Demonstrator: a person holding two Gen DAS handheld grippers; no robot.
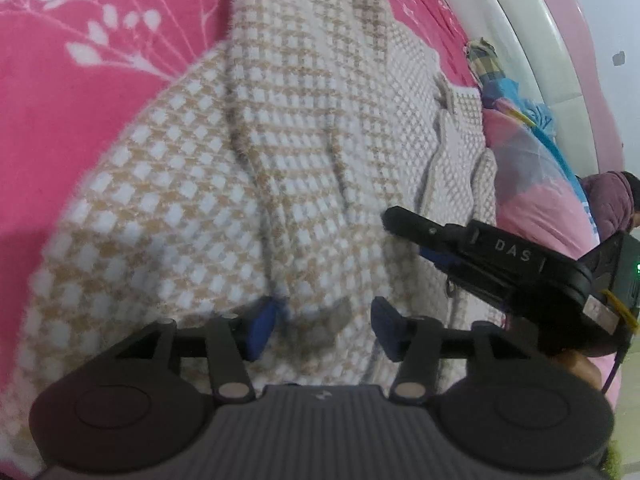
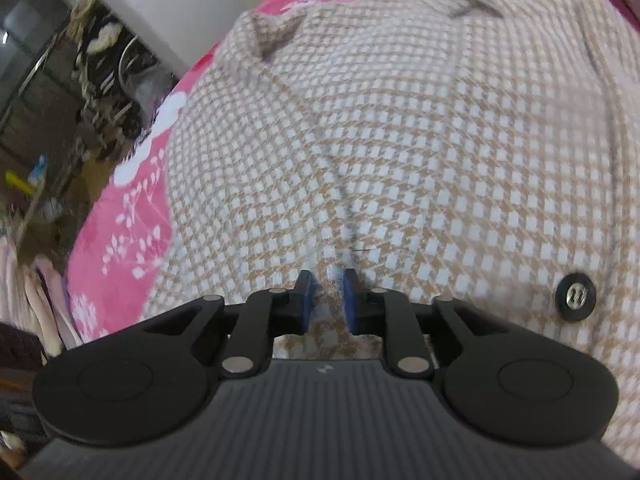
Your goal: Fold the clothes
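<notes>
**Mia:** What are we seeing from our left gripper [image 1: 324, 330]?

**Ben:** We are looking down at the checked coat [image 1: 248, 184]. It is lying right in front of our fingers on the pink blanket [image 1: 80, 92]. Our two blue pads [image 1: 262, 330] are standing wide apart. A ridge of the cloth is touching the left pad, but we are not pinching anything.

**Mia:** Why are we keeping them open?

**Ben:** We think we are getting ready to bite that ridge, so we can lift the side and fold it over. Up ahead and to the right, our right gripper [image 1: 394, 218] is poking into the coat too. From here we cannot tell how it is holding.

**Mia:** And beyond it?

**Ben:** A colourful pile of bedding [image 1: 532, 152] is sitting past the coat's far edge.

**Mia:** Now the other camera. What is our right gripper [image 2: 329, 294] doing?

**Ben:** Here the coat [image 2: 400, 140] is filling almost everything ahead of us. Our blue pads [image 2: 307, 300] are sitting close together, and a small pinch of checked cloth is bunching between them. So we are holding the coat.

**Mia:** Why are we holding there?

**Ben:** We think we are keeping the cloth from sliding while the other side gets grabbed. A black button [image 2: 575, 298] is lying just to our right. The blanket [image 2: 120, 232] is peeking out on our left.
</notes>
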